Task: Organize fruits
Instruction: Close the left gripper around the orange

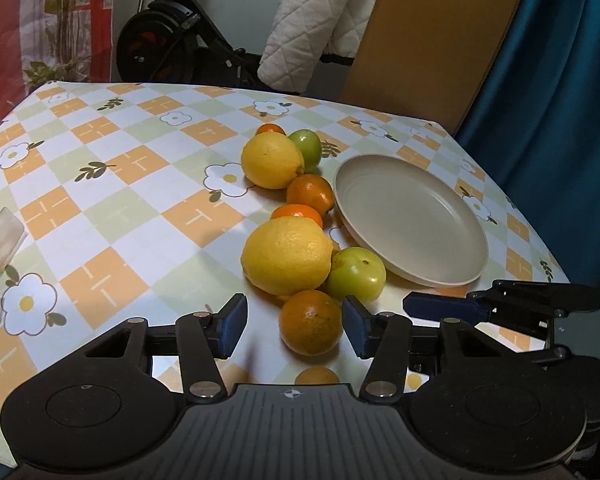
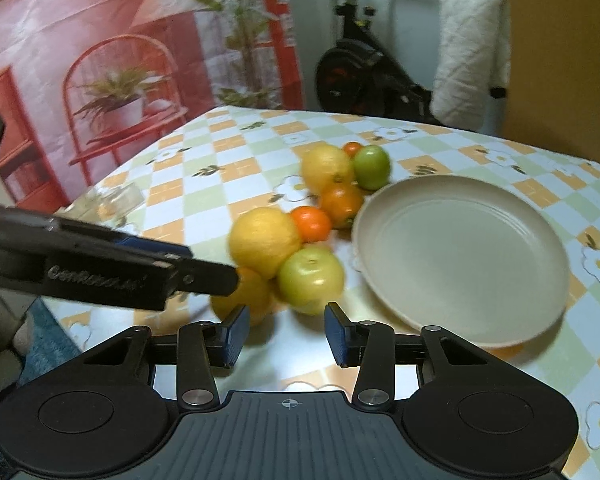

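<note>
A row of fruit lies on the checked tablecloth beside an empty beige plate (image 1: 412, 220). Nearest my left gripper (image 1: 294, 326) is an orange (image 1: 310, 322), sitting between its open fingers, untouched on the left side. Behind it lie a large lemon (image 1: 286, 256), a green fruit (image 1: 356, 272), two small oranges (image 1: 310, 194), a second lemon (image 1: 272, 160) and a second green fruit (image 1: 306, 146). My right gripper (image 2: 286, 334) is open and empty, just short of the near green fruit (image 2: 310, 276). The plate (image 2: 460, 260) lies to its right.
The left gripper's arm (image 2: 100, 264) crosses the left of the right wrist view. The right gripper's fingers (image 1: 452, 308) show at the right of the left wrist view. A clear plastic item (image 1: 0, 240) lies at the table's left edge. An exercise bike (image 1: 172, 36) and a chair stand behind.
</note>
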Demonstrator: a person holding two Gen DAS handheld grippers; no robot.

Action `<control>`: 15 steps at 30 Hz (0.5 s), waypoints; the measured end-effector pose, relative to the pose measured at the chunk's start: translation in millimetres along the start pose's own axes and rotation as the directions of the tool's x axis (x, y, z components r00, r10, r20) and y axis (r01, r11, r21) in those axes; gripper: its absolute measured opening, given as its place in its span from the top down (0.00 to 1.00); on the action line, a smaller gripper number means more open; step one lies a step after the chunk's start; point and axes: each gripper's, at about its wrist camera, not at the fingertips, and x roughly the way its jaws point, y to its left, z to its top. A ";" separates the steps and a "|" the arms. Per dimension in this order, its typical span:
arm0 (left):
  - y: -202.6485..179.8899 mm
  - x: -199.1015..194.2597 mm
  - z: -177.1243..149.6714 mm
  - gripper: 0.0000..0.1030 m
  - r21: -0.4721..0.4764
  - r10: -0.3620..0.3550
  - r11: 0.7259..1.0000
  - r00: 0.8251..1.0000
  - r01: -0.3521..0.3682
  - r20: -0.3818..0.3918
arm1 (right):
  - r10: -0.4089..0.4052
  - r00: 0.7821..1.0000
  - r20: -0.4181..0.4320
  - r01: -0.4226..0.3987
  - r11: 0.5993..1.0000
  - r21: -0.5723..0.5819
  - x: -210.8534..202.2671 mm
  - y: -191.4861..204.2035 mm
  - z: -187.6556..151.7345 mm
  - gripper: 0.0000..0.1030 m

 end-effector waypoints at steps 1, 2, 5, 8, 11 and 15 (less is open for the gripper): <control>0.3 -1.2 -0.1 0.47 -0.002 -0.002 1.000 1.000 0.002 0.000 | 0.004 1.000 -0.003 -0.004 1.000 -0.002 -0.2 0.9 -0.1 0.63; 0.9 -2.3 -0.7 0.47 -0.002 -0.005 1.000 1.000 0.005 0.002 | 0.005 1.000 -0.006 -0.005 1.000 0.000 -0.3 1.1 0.0 0.63; 1.2 -2.9 -1.2 0.47 -0.003 -0.007 1.000 1.000 0.007 0.003 | 0.006 1.000 -0.012 -0.006 1.000 0.008 -1.1 0.6 -1.1 0.64; 1.1 -3.6 -1.8 0.47 -0.005 -0.010 1.000 1.000 0.010 -0.001 | 0.010 1.000 -0.015 -0.010 1.000 0.002 -1.3 1.4 -1.9 0.65; 0.7 -3.4 -1.8 0.47 -0.004 -0.010 1.000 1.000 0.010 -0.001 | 0.011 1.000 -0.017 -0.011 1.000 -0.003 -0.6 1.7 -2.2 0.65; 0.5 -3.1 -2.2 0.47 -0.005 -0.010 1.000 1.000 0.010 -0.007 | 0.012 1.000 -0.019 -0.012 1.000 0.000 0.0 1.2 -2.0 0.65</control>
